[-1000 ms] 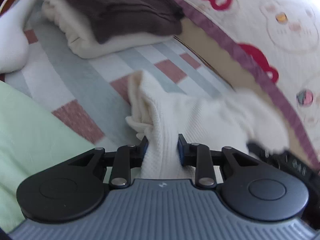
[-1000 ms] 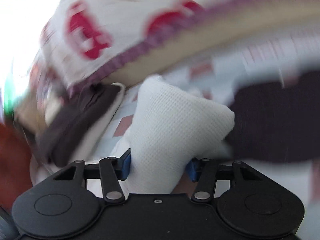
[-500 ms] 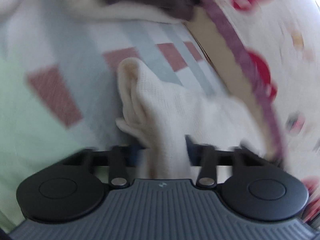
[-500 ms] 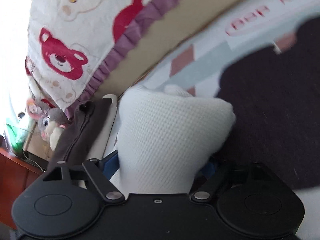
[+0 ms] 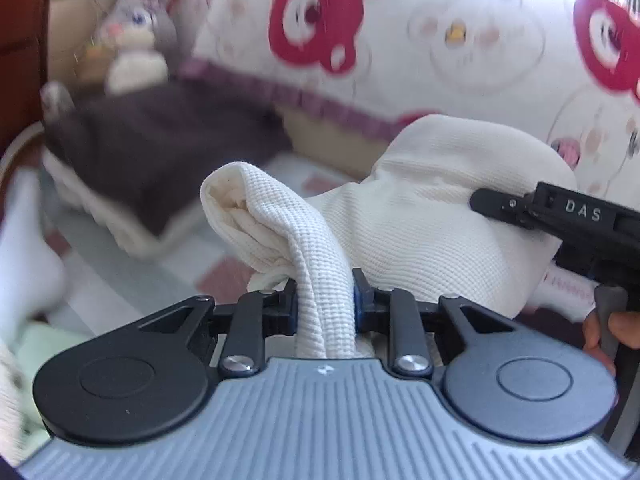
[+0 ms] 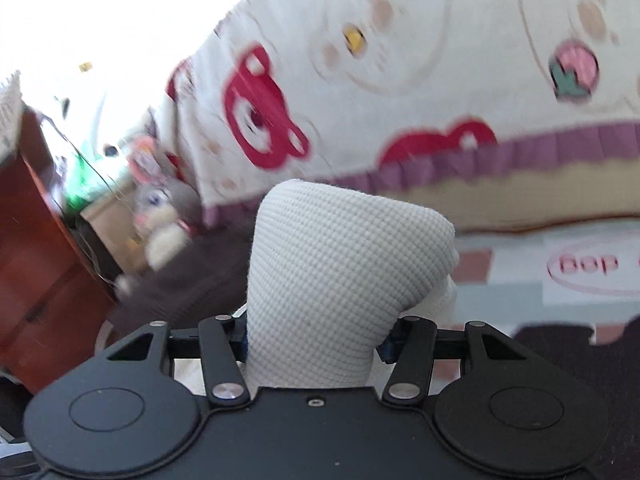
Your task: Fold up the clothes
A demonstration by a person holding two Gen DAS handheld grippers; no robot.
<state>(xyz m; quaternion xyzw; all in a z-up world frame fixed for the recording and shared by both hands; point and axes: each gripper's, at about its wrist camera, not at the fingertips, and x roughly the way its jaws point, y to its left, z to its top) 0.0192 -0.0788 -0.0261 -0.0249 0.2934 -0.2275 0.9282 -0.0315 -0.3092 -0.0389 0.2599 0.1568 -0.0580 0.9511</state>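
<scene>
A cream waffle-knit garment (image 5: 432, 216) hangs lifted above the checked bedsheet (image 5: 224, 280), bunched between both grippers. My left gripper (image 5: 325, 300) is shut on a folded edge of it. In the right wrist view the same cream garment (image 6: 344, 264) bulges up between the fingers of my right gripper (image 6: 316, 340), which is shut on it. The right gripper's black body (image 5: 560, 216) shows at the right of the left wrist view, pressed against the cloth, with a fingertip of the person's hand (image 5: 616, 326) below it.
A folded dark brown garment on a cream one (image 5: 160, 160) lies at the back left. A plush rabbit (image 5: 136, 48) sits behind it. A bear-print blanket with a purple frill (image 6: 400, 80) rises along the far side. A dark garment (image 6: 580, 352) lies at right; wooden furniture (image 6: 36, 288) at left.
Both grippers have lifted and tilted up with the cream garment, so the views now face the bear-print blanket and plush rabbit. The right gripper has come close beside the left.
</scene>
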